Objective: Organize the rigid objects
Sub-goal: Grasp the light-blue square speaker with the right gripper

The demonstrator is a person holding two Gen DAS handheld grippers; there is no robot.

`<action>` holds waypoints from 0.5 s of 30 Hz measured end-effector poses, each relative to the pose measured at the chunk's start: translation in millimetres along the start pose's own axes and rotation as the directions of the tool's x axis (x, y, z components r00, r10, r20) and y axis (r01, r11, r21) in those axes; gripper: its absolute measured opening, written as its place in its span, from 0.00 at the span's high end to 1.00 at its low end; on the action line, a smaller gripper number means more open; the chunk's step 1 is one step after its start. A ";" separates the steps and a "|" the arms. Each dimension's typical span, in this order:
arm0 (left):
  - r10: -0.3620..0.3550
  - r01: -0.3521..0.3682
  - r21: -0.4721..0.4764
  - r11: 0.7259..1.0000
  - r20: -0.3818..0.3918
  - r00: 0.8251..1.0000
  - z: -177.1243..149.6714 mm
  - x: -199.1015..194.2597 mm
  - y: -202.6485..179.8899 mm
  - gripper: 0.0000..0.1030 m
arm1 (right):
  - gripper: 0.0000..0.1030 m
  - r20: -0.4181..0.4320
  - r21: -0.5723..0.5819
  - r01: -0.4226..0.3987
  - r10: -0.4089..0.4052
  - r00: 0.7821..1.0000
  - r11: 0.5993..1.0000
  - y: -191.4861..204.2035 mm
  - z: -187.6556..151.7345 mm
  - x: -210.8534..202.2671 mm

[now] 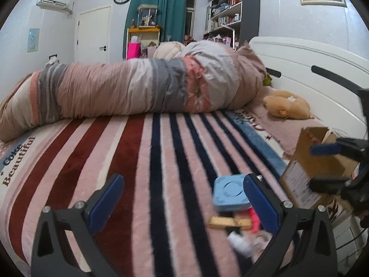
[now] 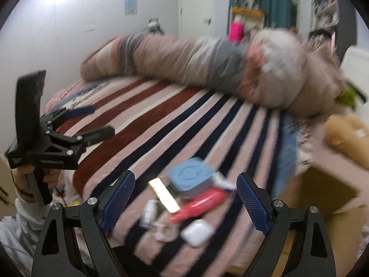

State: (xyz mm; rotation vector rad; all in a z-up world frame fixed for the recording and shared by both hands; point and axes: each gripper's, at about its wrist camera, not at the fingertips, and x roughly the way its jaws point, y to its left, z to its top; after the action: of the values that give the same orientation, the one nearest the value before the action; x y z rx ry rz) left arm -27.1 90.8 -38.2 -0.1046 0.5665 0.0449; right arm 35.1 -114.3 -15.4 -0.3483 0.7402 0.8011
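A heap of small items lies on the striped bed blanket (image 2: pixel 161 120): a light blue square box (image 2: pixel 189 177), a shiny gold bar (image 2: pixel 165 195), a pink tube-like item (image 2: pixel 198 204), a white earbud case (image 2: pixel 197 230), a clear ring-shaped piece (image 2: pixel 165 229) and a small white item (image 2: pixel 148 212). My right gripper (image 2: pixel 186 200) hangs open above the heap, touching nothing. The left gripper (image 1: pixel 182 203) is open with nothing in it; the blue box (image 1: pixel 230 192) and gold bar (image 1: pixel 229 222) sit by its right finger (image 1: pixel 258 203). It also shows in the right wrist view as the left gripper (image 2: pixel 102 120), held by a hand (image 2: pixel 50 177).
An open cardboard box (image 1: pixel 320 161) stands at the bed's right edge, with the right gripper (image 1: pixel 312 167) in front of it. A rolled duvet (image 1: pixel 138 90) lies across the far side. A tan plush toy (image 1: pixel 288 107) rests by the white headboard (image 1: pixel 311 60).
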 end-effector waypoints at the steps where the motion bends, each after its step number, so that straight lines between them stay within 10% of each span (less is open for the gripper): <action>1: 0.002 -0.002 -0.001 1.000 -0.012 1.000 -4.0 3.1 7.1 0.00 | 0.14 -0.035 0.011 -0.023 0.023 0.999 1.000 2.8 -0.7 16.7; 8: -0.002 0.002 -0.001 1.000 -0.062 0.998 -30.5 31.4 36.2 0.01 | 0.14 -0.220 0.146 -0.017 0.049 0.974 0.989 -8.4 -13.6 116.1; 15: -0.022 0.021 -0.037 0.999 -0.050 0.999 -40.0 50.3 51.6 0.01 | 0.12 -0.229 0.148 0.051 -0.016 0.973 0.988 -13.1 -5.2 161.1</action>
State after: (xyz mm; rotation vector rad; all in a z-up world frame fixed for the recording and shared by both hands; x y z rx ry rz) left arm -9.6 138.4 -103.3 -0.1473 0.6146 0.0316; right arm 117.8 -41.6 -133.8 -0.3160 1.0017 0.6742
